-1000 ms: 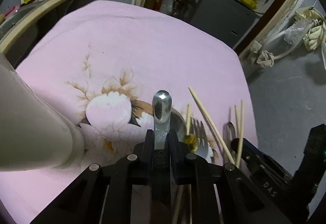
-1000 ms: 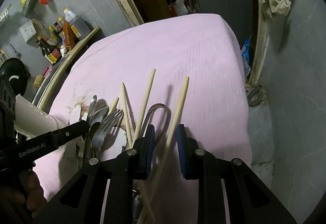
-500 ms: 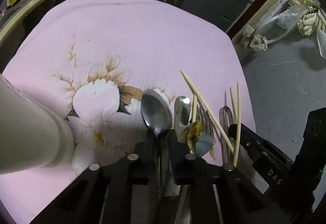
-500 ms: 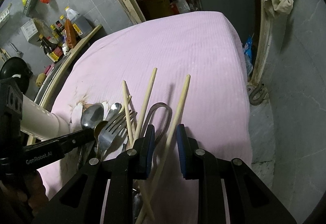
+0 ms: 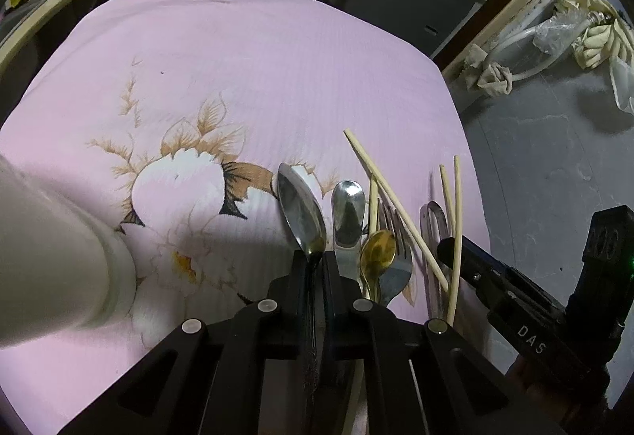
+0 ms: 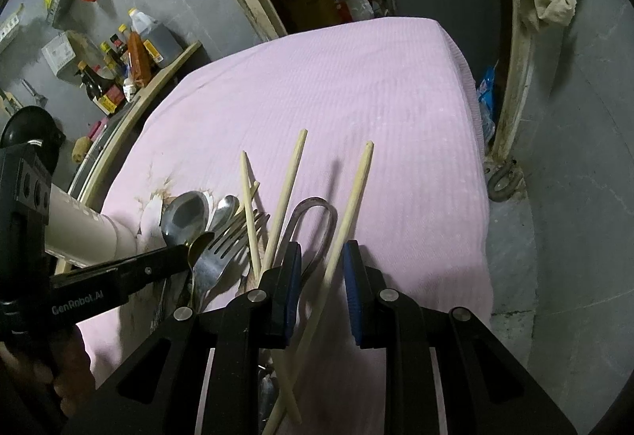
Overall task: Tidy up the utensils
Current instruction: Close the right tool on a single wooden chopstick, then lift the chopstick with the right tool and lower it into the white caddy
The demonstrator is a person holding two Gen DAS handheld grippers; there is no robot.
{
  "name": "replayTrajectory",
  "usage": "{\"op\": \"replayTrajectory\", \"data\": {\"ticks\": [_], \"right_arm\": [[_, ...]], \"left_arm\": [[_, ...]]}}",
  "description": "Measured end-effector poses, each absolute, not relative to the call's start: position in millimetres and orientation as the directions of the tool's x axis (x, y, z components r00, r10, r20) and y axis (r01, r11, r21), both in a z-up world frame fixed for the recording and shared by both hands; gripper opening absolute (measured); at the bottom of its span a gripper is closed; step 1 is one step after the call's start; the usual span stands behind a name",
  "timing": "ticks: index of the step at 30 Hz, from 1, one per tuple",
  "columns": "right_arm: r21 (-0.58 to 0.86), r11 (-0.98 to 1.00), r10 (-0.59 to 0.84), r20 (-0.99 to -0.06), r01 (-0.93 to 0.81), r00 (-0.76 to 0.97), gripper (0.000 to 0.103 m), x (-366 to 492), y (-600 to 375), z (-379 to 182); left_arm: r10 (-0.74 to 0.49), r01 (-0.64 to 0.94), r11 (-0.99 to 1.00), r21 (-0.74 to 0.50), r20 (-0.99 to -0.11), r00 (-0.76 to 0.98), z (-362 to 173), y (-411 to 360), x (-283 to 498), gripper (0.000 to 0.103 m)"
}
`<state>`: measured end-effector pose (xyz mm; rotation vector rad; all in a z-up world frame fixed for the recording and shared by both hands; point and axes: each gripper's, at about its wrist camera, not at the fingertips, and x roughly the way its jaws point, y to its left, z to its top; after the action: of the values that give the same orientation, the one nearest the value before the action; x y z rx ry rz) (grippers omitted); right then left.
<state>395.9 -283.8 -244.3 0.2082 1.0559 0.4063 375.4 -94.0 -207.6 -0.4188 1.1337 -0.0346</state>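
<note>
My left gripper [image 5: 315, 260] is shut on the neck of a large steel spoon [image 5: 301, 211], bowl pointing forward just above the pink cloth. Beside it lie a steel handle [image 5: 348, 211], a small gold spoon [image 5: 378, 248], a fork [image 5: 392, 233] and several wooden chopsticks [image 5: 392, 197]. My right gripper [image 6: 320, 272] is open, its blue-padded jaws astride one chopstick [image 6: 350, 205] and a looped steel handle [image 6: 317, 221]. The large spoon [image 6: 184, 215], fork [image 6: 222, 256] and left gripper [image 6: 130, 272] show at its left.
A pale cylindrical holder [image 5: 47, 256] lies on its side at the left, also in the right wrist view [image 6: 83, 233]. The pink flowered cloth [image 5: 257, 78] covers the table. A shelf with bottles [image 6: 126, 58] stands at far left; the table's right edge [image 6: 481, 157] drops to grey floor.
A second ago the left gripper held a steel handle raised; now it is lower and shut on the large spoon, with that handle lying among the utensils. The right gripper has stayed put.
</note>
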Motion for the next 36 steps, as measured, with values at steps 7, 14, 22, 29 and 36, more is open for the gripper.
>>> {"op": "replayTrajectory", "data": {"ticks": [7, 14, 22, 29, 36], "right_arm": [[0.427, 0.887, 0.46, -0.791, -0.176, 0.403, 0.007, 392.6, -289.5, -241.8], [0.496, 0.863, 0.478, -0.731, -0.102, 0.487, 0.004, 366.2, -311.3, -226.7], [0.539, 0.834, 0.482, -0.613, -0.115, 0.626, 0.004, 337.4, -318.3, -186.9], [0.553, 0.81, 0.497, -0.474, -0.193, 0.727, 0.004, 315.2, -312.8, -136.5], [0.496, 0.82, 0.5, -0.378, -0.286, 0.779, 0.004, 302.3, -281.1, -82.4]], "left_arm": [[-0.271, -0.18, 0.91, -0.374, -0.864, 0.424, -205.5, -95.3, 378.2, 0.004], [-0.28, -0.089, 0.922, -0.377, -0.807, 0.519, -173.7, -105.0, 359.9, 0.003], [-0.265, -0.014, 0.938, -0.346, -0.744, 0.613, -130.7, -117.8, 338.6, 0.003], [-0.267, 0.028, 0.935, -0.354, -0.648, 0.713, -75.6, -106.4, 315.3, 0.003], [-0.268, 0.053, 0.923, -0.381, -0.535, 0.801, -27.3, -69.6, 296.3, 0.003]]}}
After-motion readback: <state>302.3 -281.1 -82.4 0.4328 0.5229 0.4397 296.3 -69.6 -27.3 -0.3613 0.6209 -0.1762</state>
